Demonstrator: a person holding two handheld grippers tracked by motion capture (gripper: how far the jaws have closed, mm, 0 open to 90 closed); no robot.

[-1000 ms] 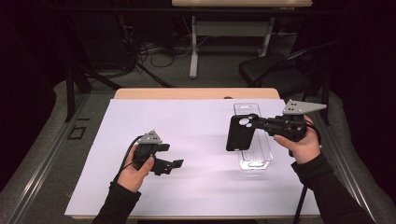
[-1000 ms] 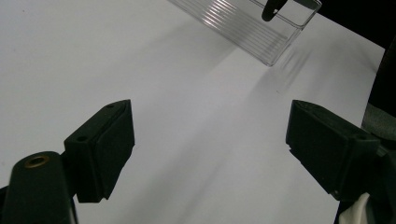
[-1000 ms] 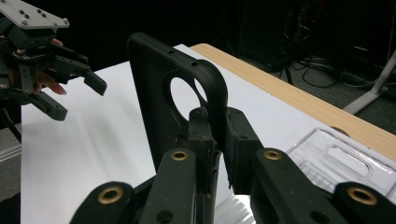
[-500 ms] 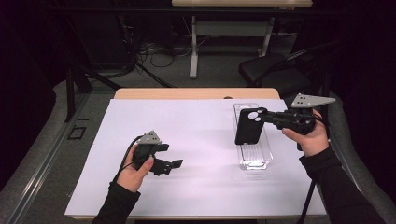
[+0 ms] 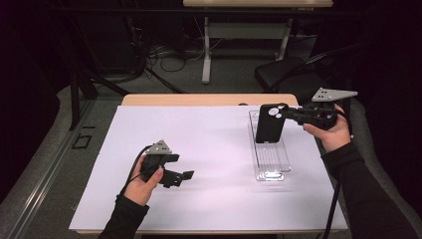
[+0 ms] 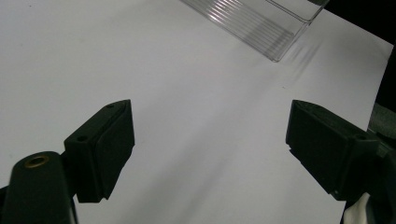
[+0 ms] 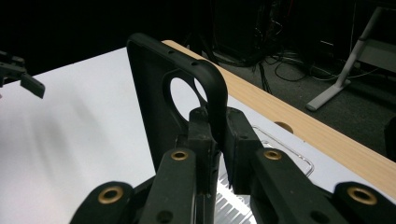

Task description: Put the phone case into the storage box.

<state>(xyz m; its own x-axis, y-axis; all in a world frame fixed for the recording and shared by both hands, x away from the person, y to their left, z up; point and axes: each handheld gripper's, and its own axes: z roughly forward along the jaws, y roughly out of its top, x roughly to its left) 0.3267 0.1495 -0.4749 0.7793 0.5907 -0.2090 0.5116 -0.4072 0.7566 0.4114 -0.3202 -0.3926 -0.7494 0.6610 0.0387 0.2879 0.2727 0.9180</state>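
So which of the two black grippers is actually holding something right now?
The right gripper, over the clear plastic tray: its jaws pinch the edge of a black phone case. The left gripper rests on the white table, jaws open and empty.

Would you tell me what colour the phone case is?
Black; the phone case shows best in the right gripper view.

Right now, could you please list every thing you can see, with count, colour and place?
case: 1, black, held above the tray's far end
tray: 1, clear, on the sheet's right part
sheet: 1, white, covering the table
table: 1, wooden, far edge showing
chair: 1, black, on the floor beyond
left gripper: 1, black, open, low over the sheet
right gripper: 1, black, shut on the case
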